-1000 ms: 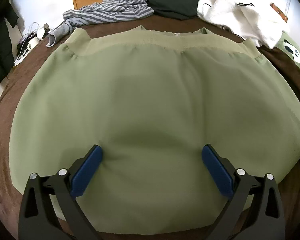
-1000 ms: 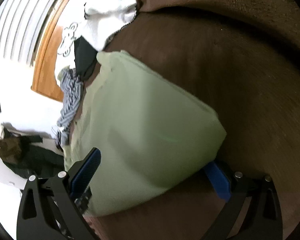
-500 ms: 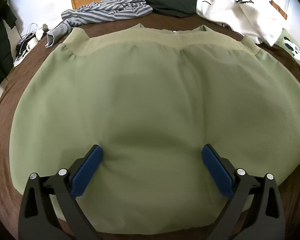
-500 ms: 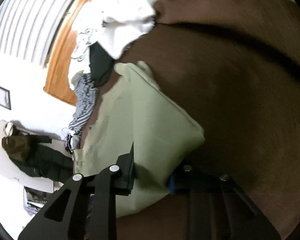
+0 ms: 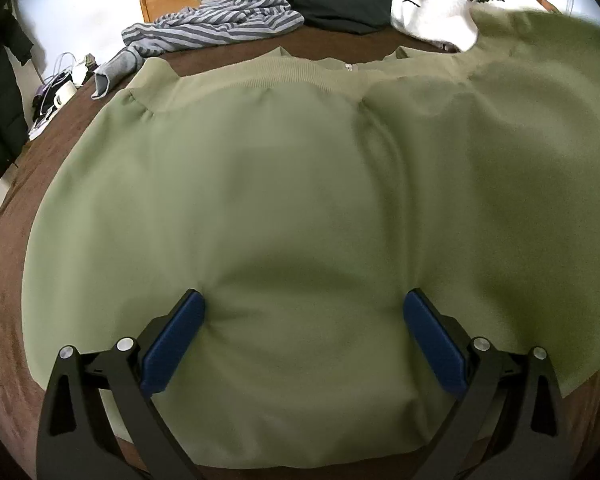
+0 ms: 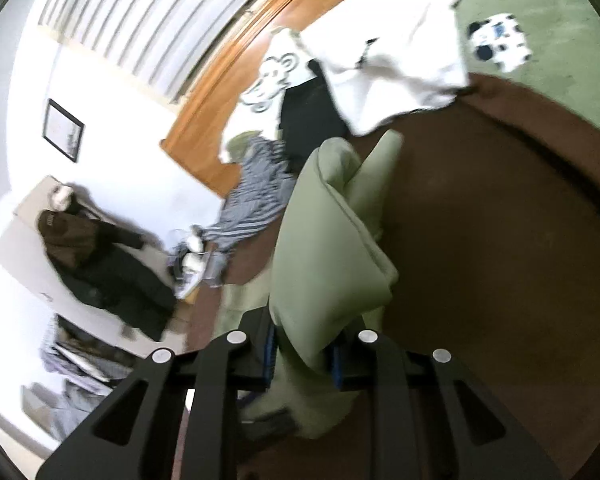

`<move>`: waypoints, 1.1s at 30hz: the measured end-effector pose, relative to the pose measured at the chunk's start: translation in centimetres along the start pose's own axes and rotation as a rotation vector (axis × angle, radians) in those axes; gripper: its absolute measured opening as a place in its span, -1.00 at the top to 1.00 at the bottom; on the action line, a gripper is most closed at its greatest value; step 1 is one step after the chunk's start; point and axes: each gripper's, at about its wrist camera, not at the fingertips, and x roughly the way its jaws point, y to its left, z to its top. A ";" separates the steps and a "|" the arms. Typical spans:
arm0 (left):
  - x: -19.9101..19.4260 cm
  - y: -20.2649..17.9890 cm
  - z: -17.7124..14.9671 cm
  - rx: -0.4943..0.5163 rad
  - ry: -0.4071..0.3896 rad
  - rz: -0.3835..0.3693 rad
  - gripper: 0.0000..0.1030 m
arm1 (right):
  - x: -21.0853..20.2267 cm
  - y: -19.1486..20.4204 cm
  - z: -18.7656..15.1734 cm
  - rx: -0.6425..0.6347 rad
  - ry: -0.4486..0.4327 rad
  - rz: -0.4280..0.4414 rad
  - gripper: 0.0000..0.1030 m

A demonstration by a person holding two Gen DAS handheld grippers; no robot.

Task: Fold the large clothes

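Left gripper at lower centre of its frame, blue pads spread wide and angled downward, right gripper at bottom centre, jaws closing, fabric pinched between them

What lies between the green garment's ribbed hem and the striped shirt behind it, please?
In the left wrist view, only a bare strip of brown cover separates the green garment from the striped shirt.

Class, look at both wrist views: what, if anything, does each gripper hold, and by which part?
The right gripper is closing on a bunched edge of the green garment. The left gripper holds nothing: its fingers rest open on the cloth.
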 end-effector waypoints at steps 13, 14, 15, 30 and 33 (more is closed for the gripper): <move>-0.3 0.6 -0.7 0.004 -0.029 -0.014 -0.87 | 4.1 7.9 -1.6 -0.145 0.061 0.068 0.61; -0.4 0.6 -0.6 0.008 -0.024 -0.016 -0.87 | 4.2 8.1 -1.5 -0.148 0.055 0.060 0.61; -0.5 0.7 -0.5 0.015 -0.019 -0.016 -0.86 | 4.2 8.3 -1.5 -0.149 0.053 0.057 0.61; -1.8 4.6 -2.7 -0.014 -0.052 -0.019 -0.87 | 8.6 13.3 -3.0 -0.229 0.152 0.118 0.60; -2.4 4.8 -2.6 0.000 -0.053 -0.038 -0.87 | 10.4 15.2 -3.9 -0.268 0.201 0.122 0.60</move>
